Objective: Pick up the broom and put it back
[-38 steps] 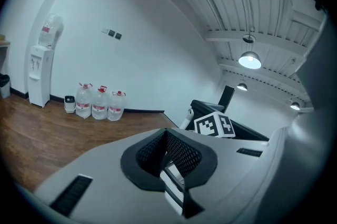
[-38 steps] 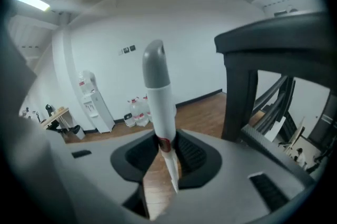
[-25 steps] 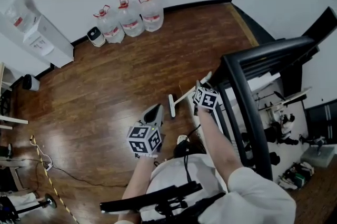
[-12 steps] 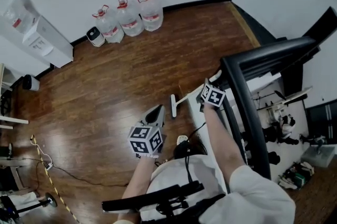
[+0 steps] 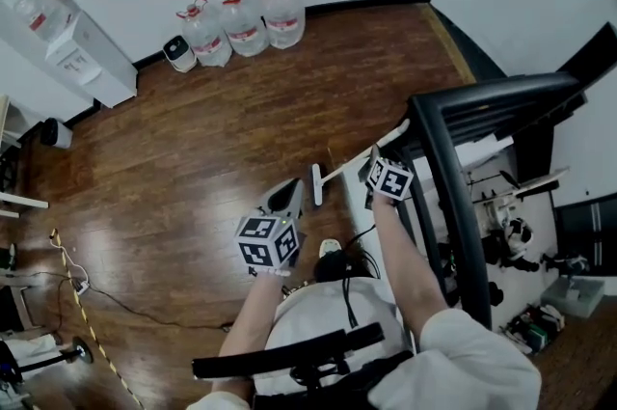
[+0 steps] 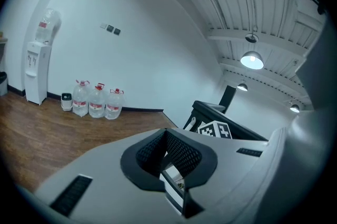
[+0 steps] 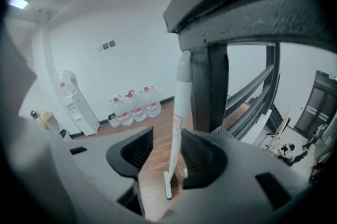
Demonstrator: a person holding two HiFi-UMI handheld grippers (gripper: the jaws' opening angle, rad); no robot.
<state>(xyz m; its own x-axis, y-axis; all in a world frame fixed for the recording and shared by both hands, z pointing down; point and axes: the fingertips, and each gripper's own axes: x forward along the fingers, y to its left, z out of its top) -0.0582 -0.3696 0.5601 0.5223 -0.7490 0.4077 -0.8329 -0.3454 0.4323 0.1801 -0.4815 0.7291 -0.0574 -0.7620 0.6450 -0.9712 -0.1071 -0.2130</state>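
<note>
**A:** Where is the long white-handled broom (image 5: 347, 167)?

**B:** It stands on the brown wooden plank floor (image 5: 212, 148). Its narrow white head (image 5: 316, 185) is down on the boards. Its top end is up at the edge of the tall black metal frame (image 5: 445, 177).

**A:** And the right claw (image 7: 168, 138)?

**B:** Released. Its jaws have just been opening. The handle stands between them, hard by the jaw nearer the frame, with a clear gap to the other. Neither pad squeezes it.

**A:** The left claw (image 6: 166, 136)?

**B:** Clenched on nothing, jaws together. It hangs over bare boards to the left of the broom head, apart from it.

**A:** How much room is there?

**B:** Plenty to the left and ahead. Open floor runs up to the black skirting under the white wall. Three clear water jugs with red caps (image 5: 241, 20) and a white water dispenser (image 5: 82, 61) stand along that edge. On the right the black frame hems the handle in closely.
</note>
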